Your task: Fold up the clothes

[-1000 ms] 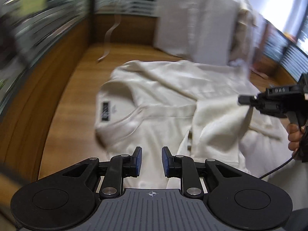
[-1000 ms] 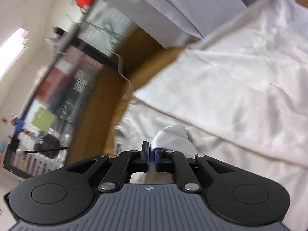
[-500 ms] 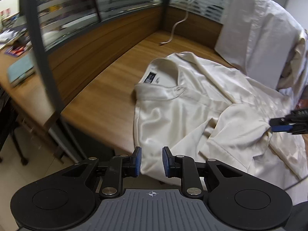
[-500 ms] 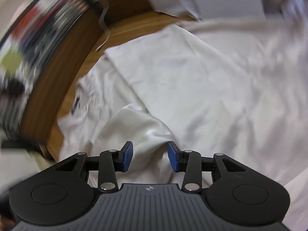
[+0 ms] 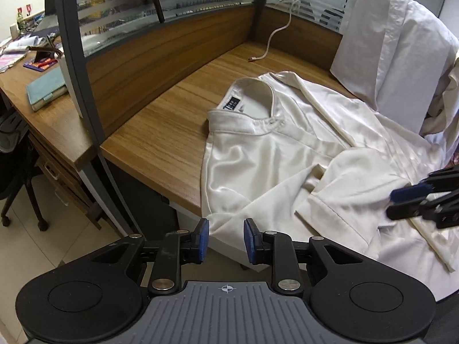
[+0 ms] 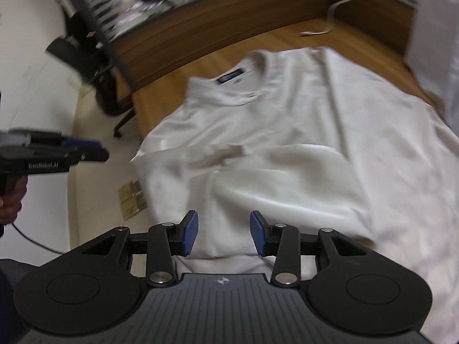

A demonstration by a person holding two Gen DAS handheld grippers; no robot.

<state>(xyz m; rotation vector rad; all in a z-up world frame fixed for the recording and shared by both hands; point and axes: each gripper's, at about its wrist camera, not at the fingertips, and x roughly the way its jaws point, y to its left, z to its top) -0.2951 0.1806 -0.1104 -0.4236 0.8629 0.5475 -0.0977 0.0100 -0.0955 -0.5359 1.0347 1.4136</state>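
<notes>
A cream satin shirt (image 5: 272,157) (image 6: 287,114) lies flat on the wooden desk (image 5: 172,120), collar and dark label (image 5: 233,104) toward the partition. One short sleeve (image 5: 344,189) is folded in over the body. My left gripper (image 5: 225,235) (image 6: 97,149) hovers off the desk's front edge near the shirt's lower corner. Its jaws are opening and nothing is between them. Above the folded sleeve, my right gripper (image 6: 223,229) (image 5: 397,203) stands open and holds nothing.
A white garment (image 5: 387,43) hangs draped at the back right, overlapping the shirt's far edge. A white cable (image 5: 275,34) trails down onto the desk's back corner. A wood-and-glass partition rims the desk. A teal notebook (image 5: 46,91) lies on the neighbouring desk at left.
My right gripper opened, let go of the sleeve it was pinching and lifted away while rolling. The left gripper drew back past the desk's front edge and widened a little.
</notes>
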